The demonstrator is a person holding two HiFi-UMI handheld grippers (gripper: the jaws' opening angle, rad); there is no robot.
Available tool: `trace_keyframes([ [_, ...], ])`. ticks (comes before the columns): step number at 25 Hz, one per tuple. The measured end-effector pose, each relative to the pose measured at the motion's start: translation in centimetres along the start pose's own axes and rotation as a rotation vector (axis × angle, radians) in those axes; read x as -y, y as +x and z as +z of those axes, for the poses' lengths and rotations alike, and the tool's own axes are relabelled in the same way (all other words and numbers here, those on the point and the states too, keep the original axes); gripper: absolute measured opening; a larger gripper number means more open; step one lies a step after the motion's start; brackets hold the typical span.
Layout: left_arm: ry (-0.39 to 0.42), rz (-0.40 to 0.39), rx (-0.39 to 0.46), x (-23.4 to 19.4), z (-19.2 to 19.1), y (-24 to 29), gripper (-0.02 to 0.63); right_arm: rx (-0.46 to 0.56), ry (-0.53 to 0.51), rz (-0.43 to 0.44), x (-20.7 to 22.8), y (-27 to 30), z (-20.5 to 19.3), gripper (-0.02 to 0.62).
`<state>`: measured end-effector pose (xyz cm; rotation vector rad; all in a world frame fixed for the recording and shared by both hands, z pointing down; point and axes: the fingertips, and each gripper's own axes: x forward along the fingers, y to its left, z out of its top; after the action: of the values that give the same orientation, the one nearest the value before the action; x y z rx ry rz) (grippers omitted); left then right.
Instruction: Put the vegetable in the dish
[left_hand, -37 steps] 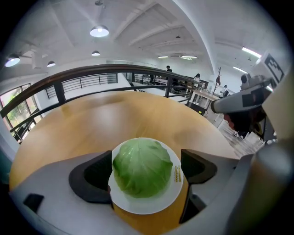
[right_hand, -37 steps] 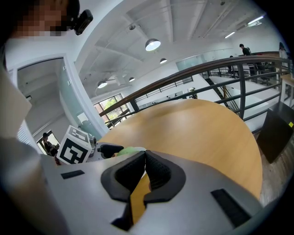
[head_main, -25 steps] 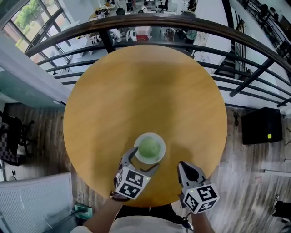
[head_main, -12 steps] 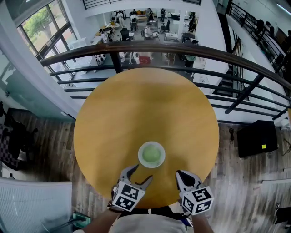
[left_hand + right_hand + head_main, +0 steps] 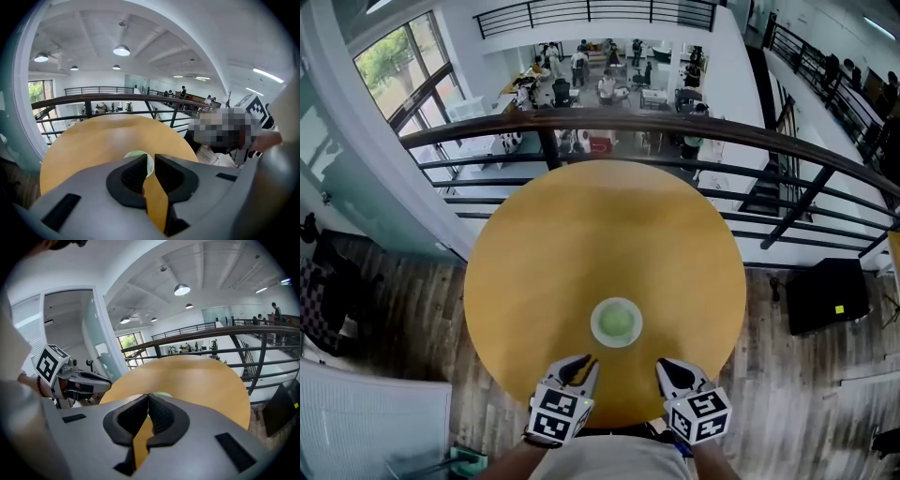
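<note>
Swung carelessly, the left gripper (image 5: 580, 363), empty fingers just narrowed, or the right gripper (image 5: 667, 367), fingers touching, could tip the dish (image 5: 616, 322).

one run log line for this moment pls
vegetable: in dish | left gripper: jaws just closing, narrow gap, nothing between | right gripper: shut, empty | both clear of dish
</note>
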<state>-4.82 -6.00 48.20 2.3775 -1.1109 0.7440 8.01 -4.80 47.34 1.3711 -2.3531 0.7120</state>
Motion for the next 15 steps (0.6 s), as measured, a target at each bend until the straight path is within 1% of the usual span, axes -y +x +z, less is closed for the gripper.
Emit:
trace_keyframes([
  [3,-0.008,0.026,0.035,0.1,0.7,-1.1,0.04,-0.007,-0.023,0.003,-0.7,-0.3,0.1,0.025],
  [6,-0.02,0.022,0.06,0.5,1.0,-1.9,0.021,-0.012,-0.035,0.0,-1.1,-0.5,0.4,0.025],
  [9,-0.021,0.014,0.068,0.7,1.0,-2.3,0.021,-0.013,-0.046,-0.008,-1.2,-0.6,0.6,0.025],
  [15,-0.012,0.029,0.079,0.7,1.1,-3.1,0.021,0.002,-0.058,0.002,-1.6,-0.7,1.5,0.025],
])
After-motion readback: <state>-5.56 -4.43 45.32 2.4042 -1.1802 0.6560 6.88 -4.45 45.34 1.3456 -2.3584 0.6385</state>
